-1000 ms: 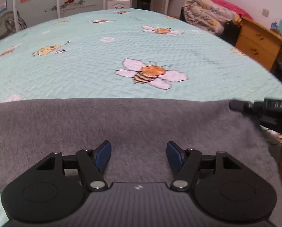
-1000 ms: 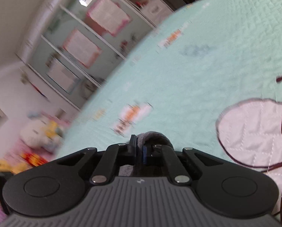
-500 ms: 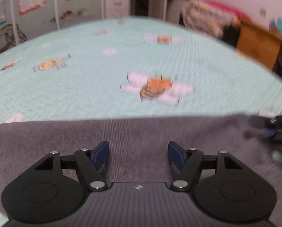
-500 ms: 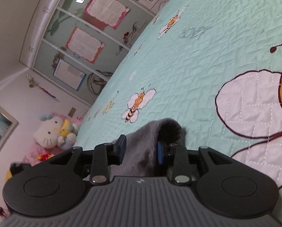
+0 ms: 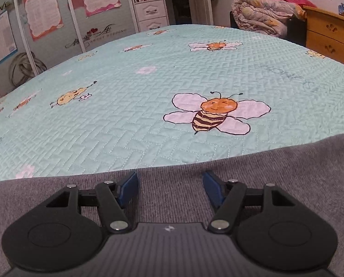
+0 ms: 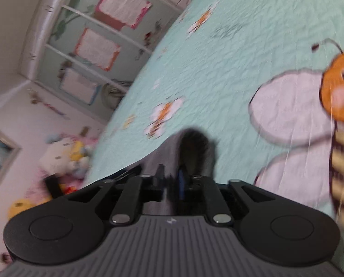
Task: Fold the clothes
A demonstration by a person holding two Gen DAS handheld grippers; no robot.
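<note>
A mint bee-print quilt [image 5: 149,106] covers the bed; posters [image 5: 43,11] hang at left, a wooden dresser [image 5: 328,39] stands right. The grey garment [image 5: 172,189] lies along the near edge. The left gripper [image 5: 170,189] gapes wide over it, holding nothing. The right gripper [image 6: 172,180], jaws narrow and just closing further, has a grey fold between them; the blur hides whether they pinch it.

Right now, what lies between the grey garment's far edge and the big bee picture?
Only bare quilt: in the left wrist view, nothing lies between the grey garment and the bee.

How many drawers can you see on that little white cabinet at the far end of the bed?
2 on the white cabinet in the left wrist view: the upper drawer and the lower drawer directly beneath it. The bedspread hides anything lower, so there may be more.
</note>
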